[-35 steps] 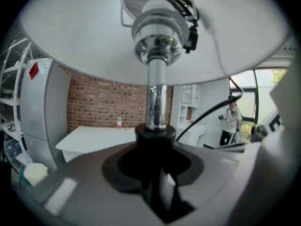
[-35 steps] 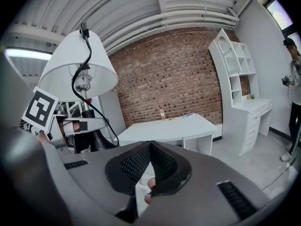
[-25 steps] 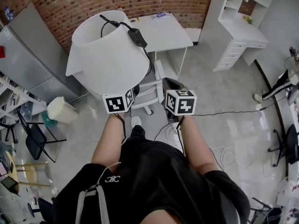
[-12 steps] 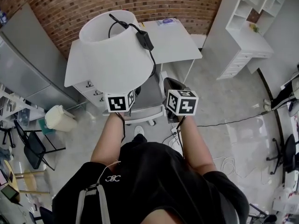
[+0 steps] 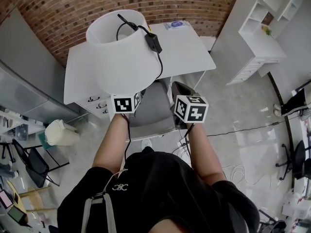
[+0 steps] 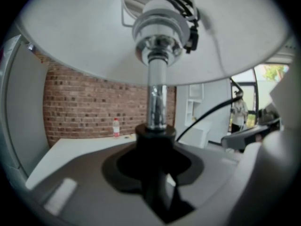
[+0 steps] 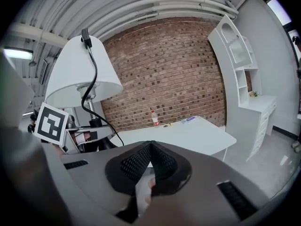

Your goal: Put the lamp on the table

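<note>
The lamp has a wide white shade [image 5: 121, 52] on a chrome stem [image 6: 157, 98], and its black cord with an inline switch [image 5: 154, 41] is draped over the top of the shade. My left gripper [image 6: 155, 173] is shut on the black collar at the foot of the stem and holds the lamp upright. In the head view its marker cube [image 5: 124, 104] sits just under the shade. The shade hangs over the near part of the white table [image 5: 187, 47]. My right gripper [image 5: 181, 92] rides beside the lamp. Its pads [image 7: 162, 161] meet at the tips.
A small bottle [image 7: 154, 118] and a few flat items stand at the table's far side by the brick wall. A grey chair seat [image 5: 153, 113] sits below my grippers. A white desk and shelf unit [image 5: 257, 42] stands at the right, a pale bin [image 5: 58, 132] at the left.
Both grippers and the lamp have travelled toward the table, which now lies right under the shade. The chair has slid from ahead of the grippers to beneath them. The grip has not changed.
</note>
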Motion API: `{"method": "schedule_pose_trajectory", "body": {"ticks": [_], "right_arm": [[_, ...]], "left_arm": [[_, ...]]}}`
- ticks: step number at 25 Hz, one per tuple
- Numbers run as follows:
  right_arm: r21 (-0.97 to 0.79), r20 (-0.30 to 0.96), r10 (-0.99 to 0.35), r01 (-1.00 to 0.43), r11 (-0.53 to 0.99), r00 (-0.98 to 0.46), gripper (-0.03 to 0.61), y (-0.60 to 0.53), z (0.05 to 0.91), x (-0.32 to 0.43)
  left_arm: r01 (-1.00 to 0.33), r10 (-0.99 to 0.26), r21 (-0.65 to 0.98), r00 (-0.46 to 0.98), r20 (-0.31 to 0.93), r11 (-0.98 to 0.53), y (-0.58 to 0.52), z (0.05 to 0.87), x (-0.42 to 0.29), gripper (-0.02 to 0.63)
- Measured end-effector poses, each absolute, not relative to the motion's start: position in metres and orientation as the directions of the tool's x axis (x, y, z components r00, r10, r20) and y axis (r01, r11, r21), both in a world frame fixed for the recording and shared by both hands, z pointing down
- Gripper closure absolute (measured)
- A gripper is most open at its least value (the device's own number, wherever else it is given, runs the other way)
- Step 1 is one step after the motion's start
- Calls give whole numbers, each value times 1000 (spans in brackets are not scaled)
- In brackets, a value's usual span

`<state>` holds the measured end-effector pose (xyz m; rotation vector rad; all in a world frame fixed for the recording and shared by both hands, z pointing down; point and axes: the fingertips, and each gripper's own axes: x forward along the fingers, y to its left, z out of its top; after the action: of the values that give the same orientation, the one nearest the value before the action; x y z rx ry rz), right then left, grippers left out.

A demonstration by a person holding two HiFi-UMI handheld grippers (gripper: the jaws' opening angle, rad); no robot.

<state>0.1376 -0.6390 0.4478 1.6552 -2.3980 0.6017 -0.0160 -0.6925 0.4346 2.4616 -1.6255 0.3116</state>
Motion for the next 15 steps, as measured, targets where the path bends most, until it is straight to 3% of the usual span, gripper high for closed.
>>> {"method": "schedule_pose_trajectory", "body": {"ticks": [15], "right_arm": [[-196,446,-860,-964,178,-249,589,-723,480,156]], "left_arm": [[-895,-850,61,438,292,-441,-864,485,-11,494]]}}
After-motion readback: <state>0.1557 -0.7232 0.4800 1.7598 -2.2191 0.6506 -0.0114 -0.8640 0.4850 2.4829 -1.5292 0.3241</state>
